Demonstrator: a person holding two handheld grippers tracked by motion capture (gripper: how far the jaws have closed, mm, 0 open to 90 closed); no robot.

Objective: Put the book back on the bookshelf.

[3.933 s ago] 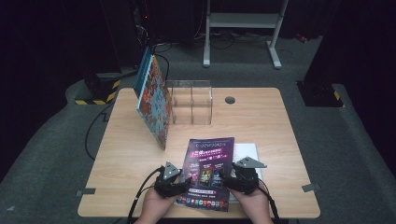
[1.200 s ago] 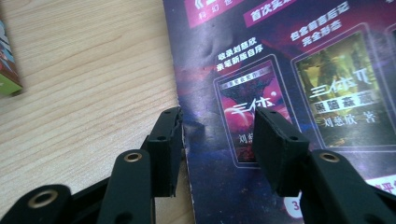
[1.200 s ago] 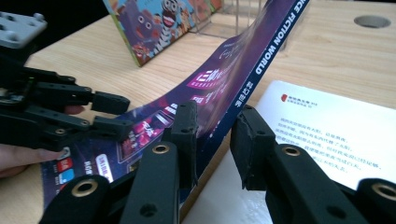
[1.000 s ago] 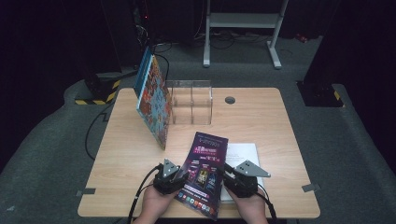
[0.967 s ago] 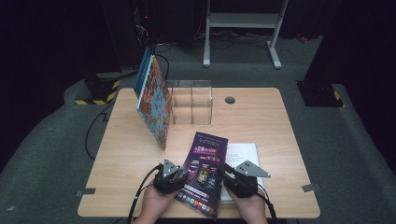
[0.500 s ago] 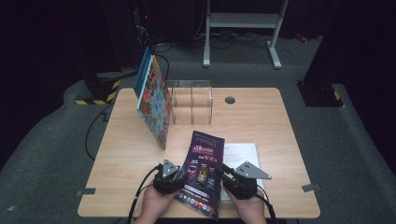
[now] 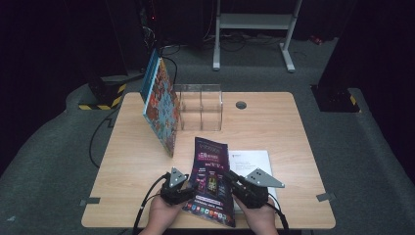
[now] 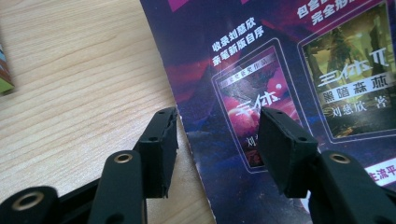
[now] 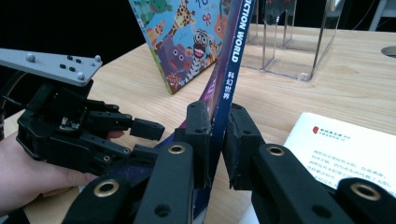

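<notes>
A: Tongs, right: clenched on the spine edge of the purple magazine, pads pressing from both sides in the right gripper view. Tongs, left: released; jaws have just been opening, the magazine's left margin lies between them with the pads clear of it.

B: Magazine's place?

A: Near edge of the desk, at about 6 o'clock from the clear acrylic holder; tilted up on its right side, lower left corner low toward the desk.

B: Neighbours?

A: White booklet just beside it at 3 o'clock, partly under the right hand. Picture book upright at 11 o'clock, leaning by the holder.

B: Hazards?

A: Likely one: a single grip at the spine lets the limp cover sag or swing, or slip free. Second: the swinging edge could drag the white booklet.
</notes>
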